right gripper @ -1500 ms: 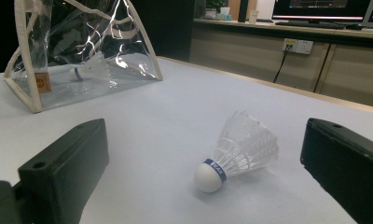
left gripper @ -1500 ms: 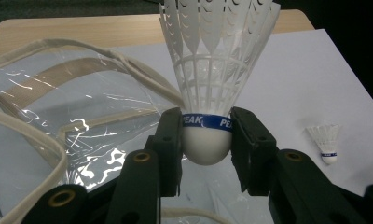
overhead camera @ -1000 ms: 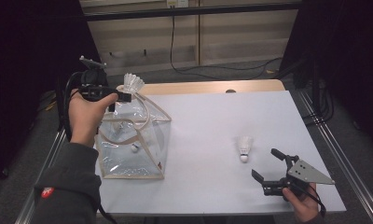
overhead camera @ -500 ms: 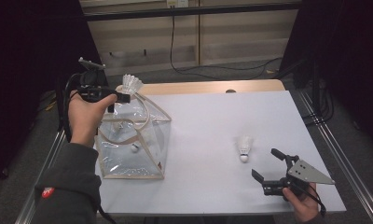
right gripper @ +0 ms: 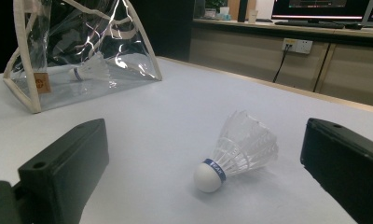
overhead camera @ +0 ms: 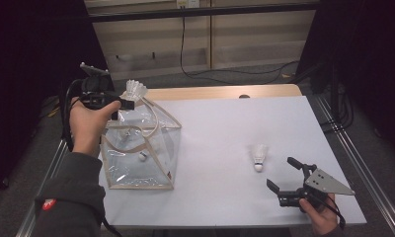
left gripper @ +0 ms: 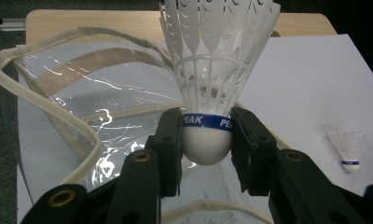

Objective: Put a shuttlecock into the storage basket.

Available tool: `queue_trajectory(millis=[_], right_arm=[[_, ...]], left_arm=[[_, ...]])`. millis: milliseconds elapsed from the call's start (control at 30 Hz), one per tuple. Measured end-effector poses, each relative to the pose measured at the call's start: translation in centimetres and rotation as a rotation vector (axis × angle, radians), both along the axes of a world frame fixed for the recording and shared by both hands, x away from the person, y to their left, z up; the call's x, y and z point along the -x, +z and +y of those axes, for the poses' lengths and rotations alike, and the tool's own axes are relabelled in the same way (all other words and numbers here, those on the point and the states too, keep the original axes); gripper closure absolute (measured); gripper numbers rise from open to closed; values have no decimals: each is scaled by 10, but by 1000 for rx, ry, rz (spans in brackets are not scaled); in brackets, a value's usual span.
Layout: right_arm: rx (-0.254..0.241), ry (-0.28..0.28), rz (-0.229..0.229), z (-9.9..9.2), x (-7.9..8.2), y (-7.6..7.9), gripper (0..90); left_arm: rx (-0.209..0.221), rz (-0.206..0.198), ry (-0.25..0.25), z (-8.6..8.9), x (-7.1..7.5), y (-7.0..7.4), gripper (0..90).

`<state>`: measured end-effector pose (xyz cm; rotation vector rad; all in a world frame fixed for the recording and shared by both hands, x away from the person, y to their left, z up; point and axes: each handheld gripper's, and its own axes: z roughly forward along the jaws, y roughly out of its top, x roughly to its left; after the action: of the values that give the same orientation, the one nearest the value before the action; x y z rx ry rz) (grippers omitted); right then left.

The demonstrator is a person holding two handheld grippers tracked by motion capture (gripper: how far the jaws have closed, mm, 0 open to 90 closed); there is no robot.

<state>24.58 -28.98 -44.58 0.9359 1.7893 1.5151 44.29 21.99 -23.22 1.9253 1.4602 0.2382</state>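
The left hand-held gripper [overhead camera: 128,104] hung over the far left corner of the worktop [overhead camera: 225,143], above the open top of a clear bag [overhead camera: 141,150]. Its jaws were closed on a shuttlecock [left gripper: 212,84], the pads pressing the white cork from both sides just at the blue band, with the feather skirt standing up and away from the jaws. In the high view this held shuttlecock [overhead camera: 135,90] sat at the gripper's tip, over the bag's far rim and its cream handle straps.

The bag stood along the left edge of the worktop, cream-trimmed, and another shuttle [overhead camera: 143,156] lay inside it on the bottom.

The right hand-held gripper [overhead camera: 289,174] rested near the near right corner, its jaws spread wide and holding nothing. A loose shuttlecock [overhead camera: 258,157] lay on its side on the worktop just beyond those jaws, cork toward the gripper, touching neither pad. In the right gripper view it [right gripper: 238,151] lay between the two black jaws but farther off.
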Motion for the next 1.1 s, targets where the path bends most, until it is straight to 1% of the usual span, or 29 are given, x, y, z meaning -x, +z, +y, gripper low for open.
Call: queue_trajectory(millis=[33,67,267,533,567,633,833,1100], right_arm=[[2,1,-3,0,0,0,7],[3,1,-4,0,0,0,7],[1,2,-2,0,0,0,7],[-2,1,-1,0,0,0,7],[0,1,-2,0,0,0,7],[5,4,-4,0,0,0,7],[2,2,-3,0,0,0,7],[7,5,0,0,0,0,7]], left_arm=[[1,-2,2,0,0,-1,652],[-8,3,1,1,0,-1,652],[-7,4,18,4,0,-5,652],[-19,7,14,6,-1,-8,651],[-14,2,22,6,-1,-9,651],[-20,6,19,7,-1,-10,651],[-15,10,32,9,-2,-15,651],[-24,23,34,12,-3,-21,650]])
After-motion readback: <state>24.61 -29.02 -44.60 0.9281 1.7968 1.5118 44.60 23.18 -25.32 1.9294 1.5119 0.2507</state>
